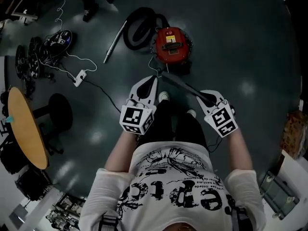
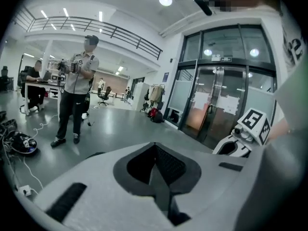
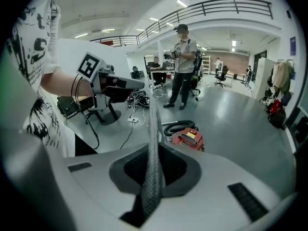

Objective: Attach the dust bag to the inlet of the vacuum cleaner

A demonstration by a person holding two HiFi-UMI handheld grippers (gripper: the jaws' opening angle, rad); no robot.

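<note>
The red vacuum cleaner (image 1: 171,44) stands on the dark floor ahead of the person's feet, with its black hose (image 1: 139,28) coiled beside it. It also shows in the right gripper view as a red vacuum cleaner (image 3: 188,138). My right gripper (image 1: 202,97) is shut on the grey dust bag (image 1: 180,84), which runs as a flat strip up and left toward the vacuum. Between the right gripper's jaws the dust bag (image 3: 154,143) shows edge-on, thin and textured. My left gripper (image 1: 154,78) is shut with nothing in it, its tip close beside the bag's far end.
A round wooden table (image 1: 26,129) stands at the left, with a power strip (image 1: 79,76), cables and a metal wand (image 1: 114,42) on the floor. A person (image 3: 183,66) stands farther off. Glass doors (image 2: 216,100) lie beyond the left gripper.
</note>
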